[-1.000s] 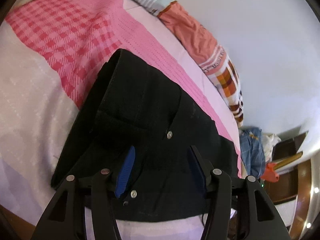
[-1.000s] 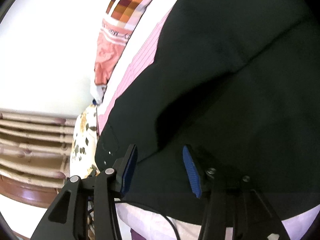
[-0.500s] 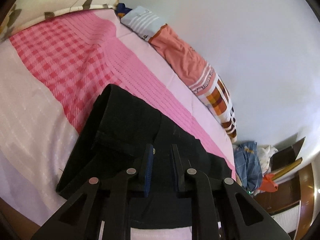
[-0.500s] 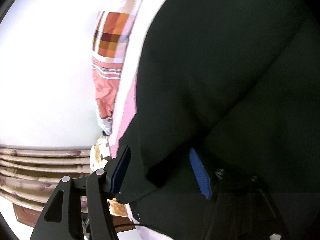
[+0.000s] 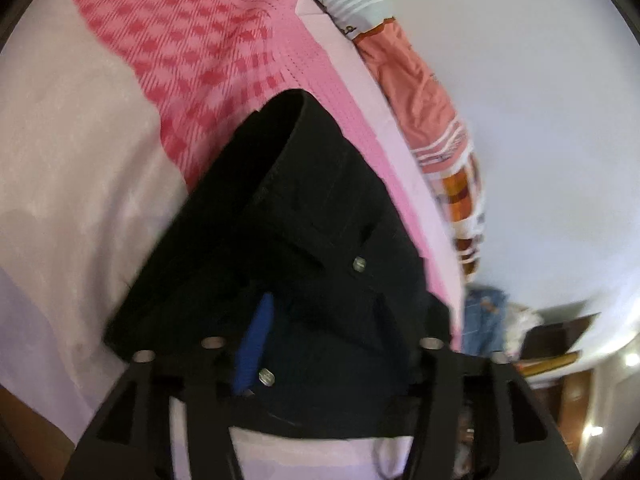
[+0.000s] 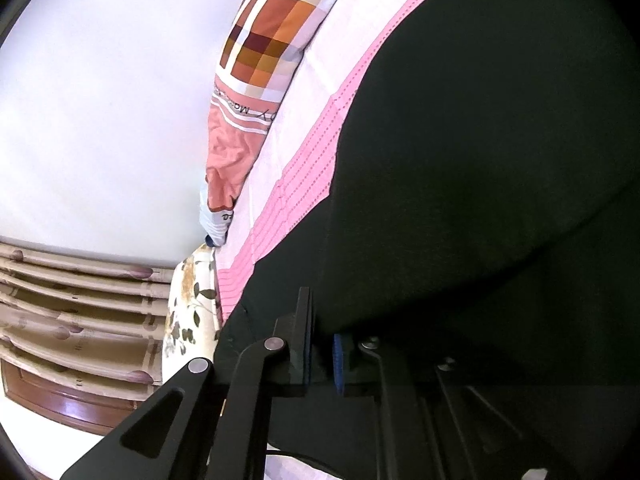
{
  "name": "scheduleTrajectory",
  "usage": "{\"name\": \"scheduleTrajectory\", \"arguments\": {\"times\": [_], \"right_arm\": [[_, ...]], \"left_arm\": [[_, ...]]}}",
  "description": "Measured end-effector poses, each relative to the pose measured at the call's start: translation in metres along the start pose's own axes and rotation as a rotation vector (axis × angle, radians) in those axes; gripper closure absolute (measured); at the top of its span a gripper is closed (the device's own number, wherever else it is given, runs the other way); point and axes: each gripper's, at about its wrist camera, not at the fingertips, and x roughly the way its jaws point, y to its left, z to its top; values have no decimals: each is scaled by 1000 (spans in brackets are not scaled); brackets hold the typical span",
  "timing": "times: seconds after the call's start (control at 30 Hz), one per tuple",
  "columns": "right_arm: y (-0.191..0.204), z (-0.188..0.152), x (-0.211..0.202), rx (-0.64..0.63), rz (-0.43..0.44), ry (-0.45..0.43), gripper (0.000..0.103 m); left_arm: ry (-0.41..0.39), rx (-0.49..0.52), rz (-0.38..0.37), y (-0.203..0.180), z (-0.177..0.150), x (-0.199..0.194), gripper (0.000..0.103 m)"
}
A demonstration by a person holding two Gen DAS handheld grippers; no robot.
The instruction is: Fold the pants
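One pair of black pants [image 5: 320,216] lies folded on the bed [image 5: 80,152], on a pink checked sheet [image 5: 208,52]; I count two metal rivets on it in my left view, one upper [image 5: 359,263] and one lower [image 5: 266,377]. My left hand-held gripper [image 5: 340,344] hangs over the waist end of the pants, jaws opening, wide apart, cloth under and between them but the pads not pressing on it; only one blue pad [image 5: 256,340] shows, the other finger is dark and blurred. Along the far bed edge by the white wall [image 5: 540,120] sits one long orange and checked bundle of bedding [image 5: 420,100]. At the right end, a heap of clothes [image 5: 486,316], count unclear. In my right view the right hand-held gripper [image 6: 322,354] has its jaws closing, nearly together, with a fold of the pants [image 6: 480,160] pinched between the two pads. One floral pillow [image 6: 192,304] and one wooden headboard [image 6: 80,308] sit left of it.
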Motion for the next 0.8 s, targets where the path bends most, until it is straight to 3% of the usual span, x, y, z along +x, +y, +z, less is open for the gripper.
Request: {"name": "scheduleTrajectory", "arguments": {"times": [0.17, 0.3, 0.33, 0.43, 0.6, 0.8], "right_arm": [[-1, 0, 6, 10, 10, 13, 93], [-8, 0, 9, 30, 9, 22, 93], [-11, 0, 10, 36, 8, 23, 93], [-10, 1, 11, 17, -22, 17, 95], [5, -7, -12, -18, -1, -15, 97], [11, -43, -52, -23, -7, 0, 97]], "left_arm": [[9, -85, -45, 6, 13, 14, 44], [-4, -90, -73, 4, 19, 22, 44], [-7, -88, -60, 4, 20, 24, 46], [-15, -66, -16, 2, 21, 24, 77], [-46, -10, 12, -10, 13, 8, 82], [-39, -10, 48, -6, -11, -26, 82]]}}
